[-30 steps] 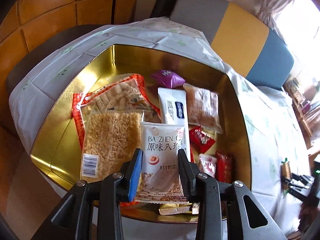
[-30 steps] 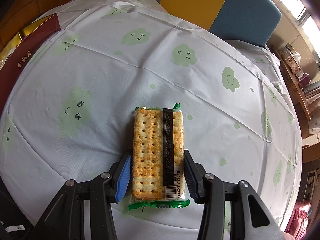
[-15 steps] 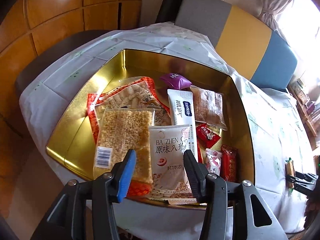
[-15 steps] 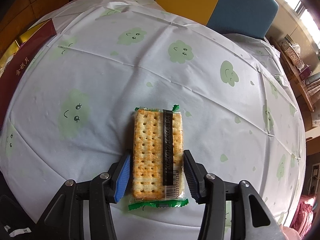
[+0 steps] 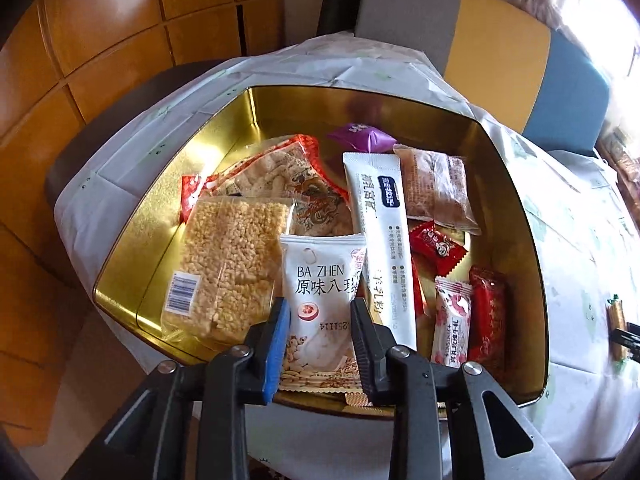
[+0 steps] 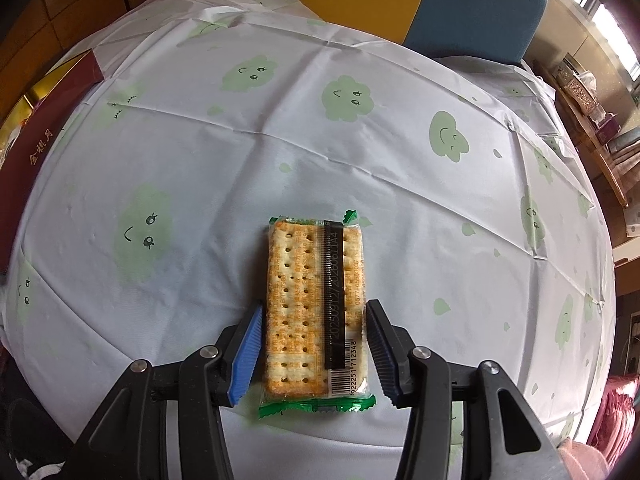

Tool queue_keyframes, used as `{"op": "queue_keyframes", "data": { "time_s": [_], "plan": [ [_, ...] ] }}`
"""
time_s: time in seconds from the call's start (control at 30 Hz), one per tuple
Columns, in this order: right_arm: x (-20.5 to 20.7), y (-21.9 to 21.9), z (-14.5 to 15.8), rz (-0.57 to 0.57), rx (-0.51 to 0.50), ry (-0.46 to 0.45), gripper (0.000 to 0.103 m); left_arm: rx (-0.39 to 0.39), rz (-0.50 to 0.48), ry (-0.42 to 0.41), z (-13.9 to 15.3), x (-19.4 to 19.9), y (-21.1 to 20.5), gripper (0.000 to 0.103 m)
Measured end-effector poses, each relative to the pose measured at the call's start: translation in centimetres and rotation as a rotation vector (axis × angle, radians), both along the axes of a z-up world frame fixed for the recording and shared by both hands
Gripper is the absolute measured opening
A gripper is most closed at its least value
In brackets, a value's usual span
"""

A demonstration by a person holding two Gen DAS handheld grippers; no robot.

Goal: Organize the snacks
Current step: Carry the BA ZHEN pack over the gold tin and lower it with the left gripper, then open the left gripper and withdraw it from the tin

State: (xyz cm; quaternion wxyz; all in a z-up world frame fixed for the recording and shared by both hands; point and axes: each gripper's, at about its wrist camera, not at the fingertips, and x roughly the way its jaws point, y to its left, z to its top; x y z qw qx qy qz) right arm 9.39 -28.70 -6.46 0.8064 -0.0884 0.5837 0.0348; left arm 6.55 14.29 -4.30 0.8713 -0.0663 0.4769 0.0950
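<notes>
A gold tin [image 5: 516, 240] holds several snacks. A white "BA ZHEN" packet [image 5: 320, 280] lies at the tin's near edge, its lower end passing under my left gripper [image 5: 319, 308]. That gripper's jaws are closing just above the packet, and the pads do not press on it. Out on the tablecloth, my right gripper [image 6: 315, 312] is shut on the long sides of a green-edged cracker packet [image 6: 308, 280], which sits flat at the cloth. In the left wrist view the same cracker packet [image 5: 615, 316] shows edge-on at far right.
The tin also holds a rice crisp block [image 5: 228, 264], a red-edged bag [image 5: 288, 176], a long white sachet [image 5: 380, 224], a purple sweet [image 5: 362, 138], a brown cake pack [image 5: 436, 188] and small red wrappers [image 5: 488, 316]. The tin's maroon side [image 6: 36, 152] stands left of the crackers. Chairs [image 5: 500, 48] stand beyond the table.
My left gripper let go of the white packet, which now lies in the tin. The gripper drew back, opened wide and has narrowed again. The right gripper and the crackers have hardly moved.
</notes>
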Motion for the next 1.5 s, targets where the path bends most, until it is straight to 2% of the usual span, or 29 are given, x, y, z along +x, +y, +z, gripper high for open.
{"op": "queue_keyframes", "data": {
  "time_s": [0.13, 0.33, 0.67, 0.8, 1.23, 1.5],
  "plan": [
    [0.0, -0.4, 0.4, -0.015, 0.033, -0.008, 0.047, 0.023, -0.003, -0.013, 0.0, -0.2, -0.2, 0.033],
    [-0.2, -0.4, 0.5, -0.006, 0.017, -0.016, 0.047, 0.060, -0.008, -0.017, -0.2, -0.4, -0.8, 0.039],
    [-1.0, 1.0, 0.4, 0.009, -0.016, -0.025, 0.047, 0.071, 0.008, -0.032, 0.4, -1.1, -0.6, 0.049],
    [-1.1, 1.1, 0.5, 0.010, -0.019, -0.028, 0.047, 0.078, 0.013, -0.055, 1.0, -1.5, -0.6, 0.050],
    [-1.2, 2.0, 0.7, -0.001, 0.000, 0.024, 0.047, 0.018, 0.022, -0.082, 1.5, -2.3, 0.9, 0.050],
    [-1.5, 4.0, 1.2, 0.011, 0.073, 0.059, 0.047, 0.002, 0.038, -0.097, 1.7, -2.9, 1.9, 0.050]
  ]
}}
